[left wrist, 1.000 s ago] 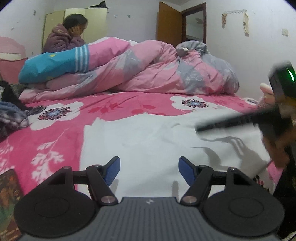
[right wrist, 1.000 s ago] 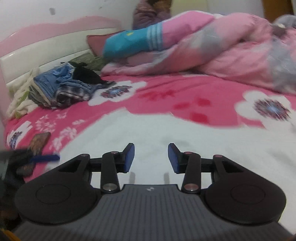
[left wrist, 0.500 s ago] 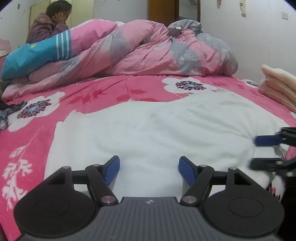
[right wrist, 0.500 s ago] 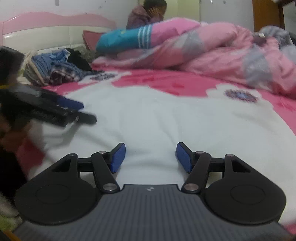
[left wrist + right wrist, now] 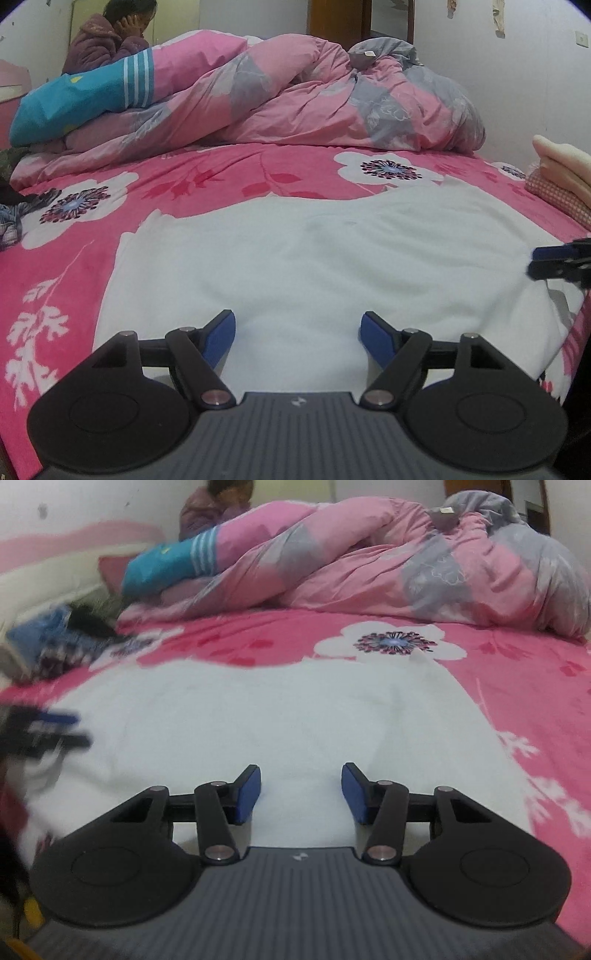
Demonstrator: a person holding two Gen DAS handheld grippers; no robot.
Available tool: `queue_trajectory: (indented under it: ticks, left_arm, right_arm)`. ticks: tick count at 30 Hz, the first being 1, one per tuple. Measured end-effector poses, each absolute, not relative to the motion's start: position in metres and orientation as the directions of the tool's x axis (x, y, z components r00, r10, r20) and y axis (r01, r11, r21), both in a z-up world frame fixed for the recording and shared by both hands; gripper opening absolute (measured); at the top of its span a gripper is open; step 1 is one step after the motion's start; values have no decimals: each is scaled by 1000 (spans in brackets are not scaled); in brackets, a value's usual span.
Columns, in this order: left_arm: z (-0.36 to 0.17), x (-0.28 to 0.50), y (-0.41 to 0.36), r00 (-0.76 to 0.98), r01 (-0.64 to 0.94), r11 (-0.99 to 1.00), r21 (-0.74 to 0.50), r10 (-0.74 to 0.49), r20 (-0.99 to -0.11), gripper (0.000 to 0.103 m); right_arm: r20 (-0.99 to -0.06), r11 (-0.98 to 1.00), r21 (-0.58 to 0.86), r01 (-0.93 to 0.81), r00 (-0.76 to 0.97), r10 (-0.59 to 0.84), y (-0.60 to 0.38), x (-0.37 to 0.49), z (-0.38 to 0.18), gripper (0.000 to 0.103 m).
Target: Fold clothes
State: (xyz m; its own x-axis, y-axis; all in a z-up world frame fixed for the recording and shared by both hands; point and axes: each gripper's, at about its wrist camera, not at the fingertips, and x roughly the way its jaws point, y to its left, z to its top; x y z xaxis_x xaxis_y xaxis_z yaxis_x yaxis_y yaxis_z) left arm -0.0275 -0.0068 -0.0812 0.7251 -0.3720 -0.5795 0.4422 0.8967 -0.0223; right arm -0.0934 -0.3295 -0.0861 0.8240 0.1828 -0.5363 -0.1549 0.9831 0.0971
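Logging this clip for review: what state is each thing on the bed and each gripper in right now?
White garment: spread flat on the bed, unfolded.
Left gripper: open over the garment's near edge, nothing between its fingers.
Right gripper: open, just been closing, empty.
Pink quilt: bunched up.
Folded clothes: stacked at the bed's edge.

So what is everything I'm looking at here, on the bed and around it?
white garment: one, white, spread flat on the near part of the bed.
bedsheet: one, bright pink with white flowers, covering the bed.
quilt: one, pink and grey, heaped at the far side.
pillow: one, blue and pink with white stripes, lying on the quilt's left end.
folded stack: one, cream on pink check, right edge of the bed.
clothes pile: one, blue and dark, blurred, left by the headboard.
seated person: one, purple jacket, behind the quilt.
door: one, brown, far wall.
left gripper: black with blue pads, open over the garment.
right gripper: same, open, nothing between its pads.
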Motion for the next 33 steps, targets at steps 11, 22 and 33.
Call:
queue_trajectory:
  ticks: [11,22,33]
  left_arm:
    - [-82,-26,-9,730,435,900,-8,-358,-582,79]
    - [-81,-24,-10,728,435,901,-3,-354,-587,83]
    - [-81,-21,-8,722,437,899,-15,-361,-590,85]
  right_arm:
    - [-593,998,58,11,805,25,-412,-20,-84,3]
    - [-592,998,55,-19,804,48,-411,16,-73,2]
    - [-540,995,83,-54,837,90,-413,-48,-52,4]
